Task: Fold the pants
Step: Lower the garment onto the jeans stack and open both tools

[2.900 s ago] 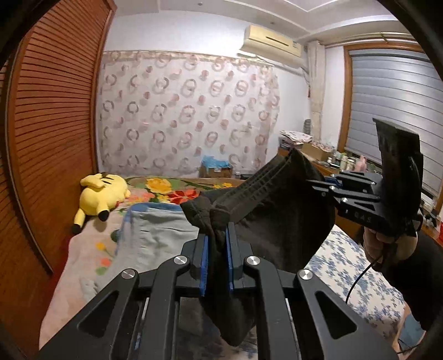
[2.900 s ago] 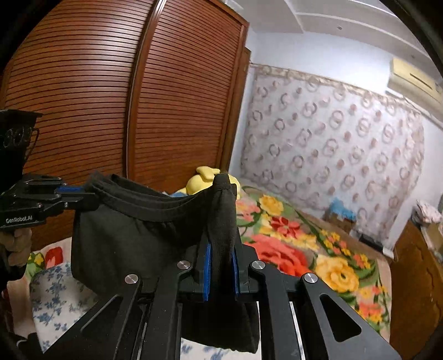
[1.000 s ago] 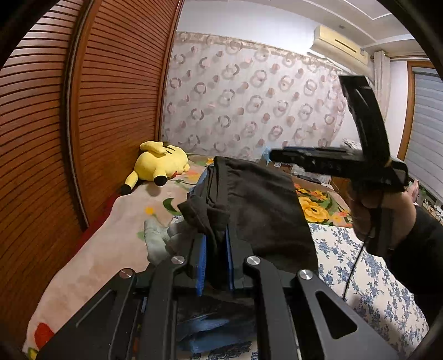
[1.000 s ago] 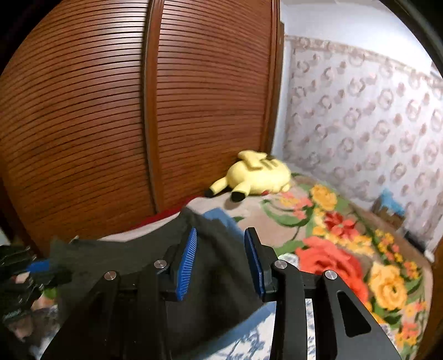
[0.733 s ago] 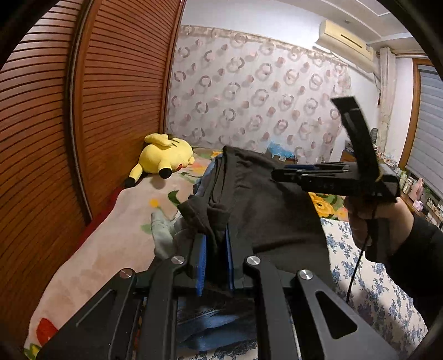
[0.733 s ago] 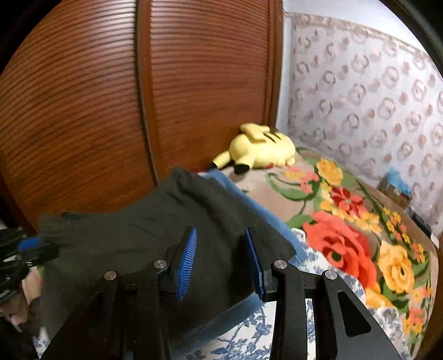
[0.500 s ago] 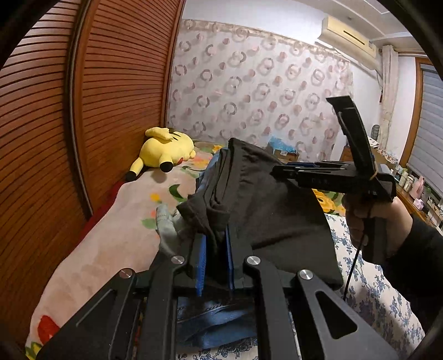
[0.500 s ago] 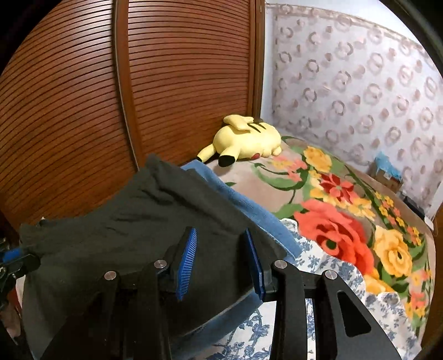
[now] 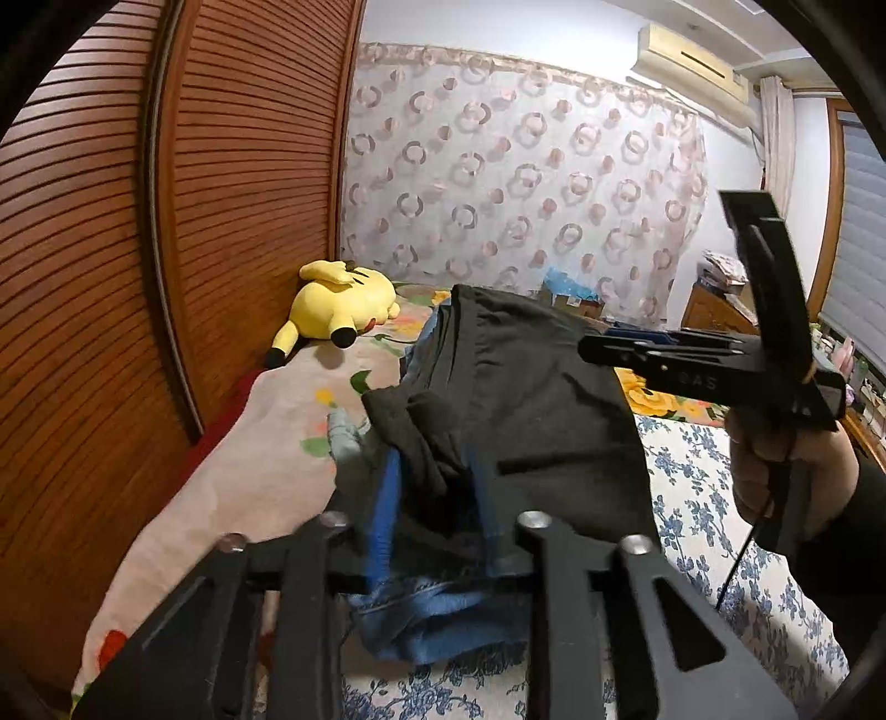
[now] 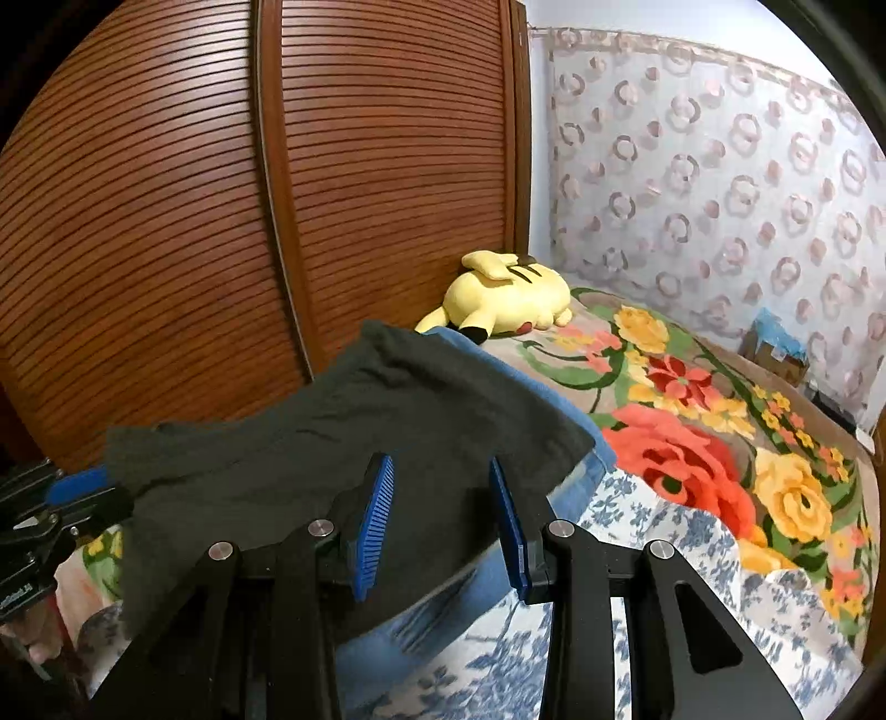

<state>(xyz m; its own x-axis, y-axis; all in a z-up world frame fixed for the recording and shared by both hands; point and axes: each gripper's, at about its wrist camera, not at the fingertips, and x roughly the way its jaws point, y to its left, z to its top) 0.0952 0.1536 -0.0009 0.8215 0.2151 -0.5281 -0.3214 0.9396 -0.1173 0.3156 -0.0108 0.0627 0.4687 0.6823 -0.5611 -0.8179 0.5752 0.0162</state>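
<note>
Left wrist view: left hand-held gripper [image 9: 432, 498] is standing spread around bunched dark grey fabric pants [image 9: 531, 399] lying over blue folded jeans [image 9: 437, 615] on the bed; right hand-held gripper [image 10: 443, 520] is hovering spread above them.

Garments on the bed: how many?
3: black pants on top, blue jeans beneath them, a grey-blue piece on the pile's wardrobe side. More may be hidden underneath.

Before you: yellow plush toy [image 10: 506, 296] on floral blanket [image 10: 698, 410], slatted wooden wardrobe doors [image 10: 277, 194], ring-patterned curtain [image 9: 520, 183], air conditioner [image 9: 692, 52].
</note>
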